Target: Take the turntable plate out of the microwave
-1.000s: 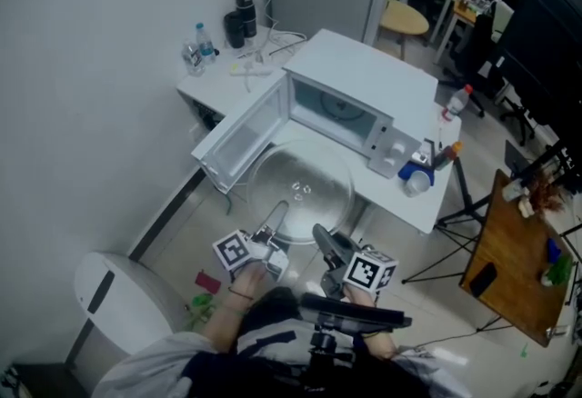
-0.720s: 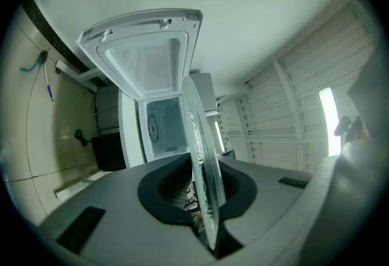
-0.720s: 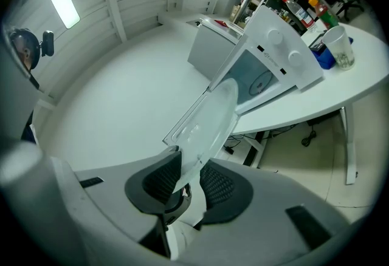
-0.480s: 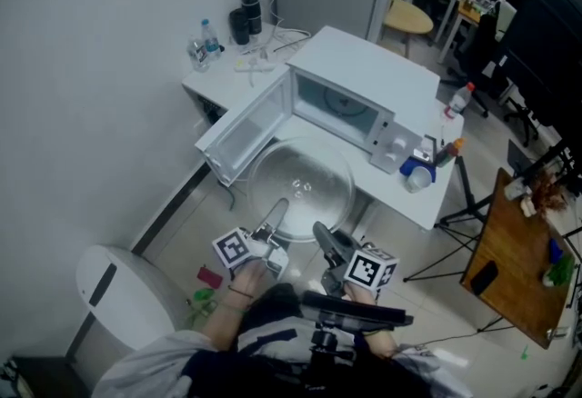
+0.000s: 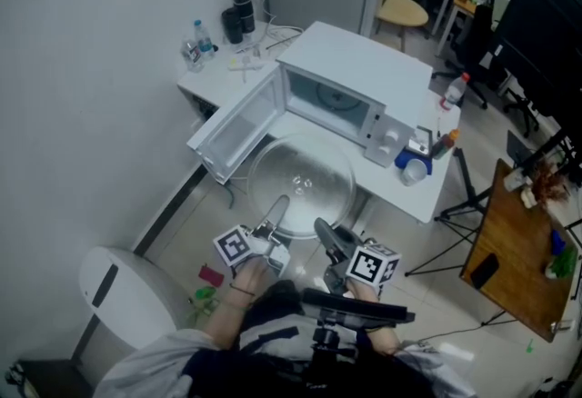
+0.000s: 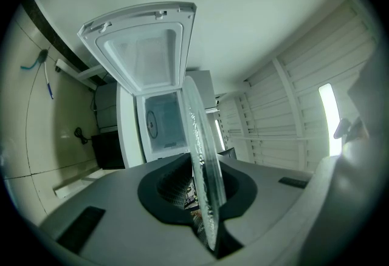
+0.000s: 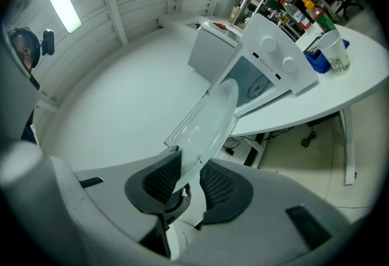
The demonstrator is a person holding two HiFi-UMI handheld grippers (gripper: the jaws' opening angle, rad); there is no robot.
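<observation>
Jaws of the left gripper (image 6: 203,198) are pinched shut on the near rim of the glass plate (image 5: 300,180), which runs edge-on between the pads. Jaws of the right gripper (image 7: 185,181) stand wider apart, with the same rim clamped between their ribbed pads. Plate is out of the microwave (image 5: 350,83), held roughly level in the air before its mouth, beside the swung-open door (image 5: 238,128). Oven cavity is exposed behind. Farther off on the white table (image 5: 414,205): a clear cup (image 5: 411,172) right of the microwave, and bottles (image 5: 195,46) at the far left corner.
</observation>
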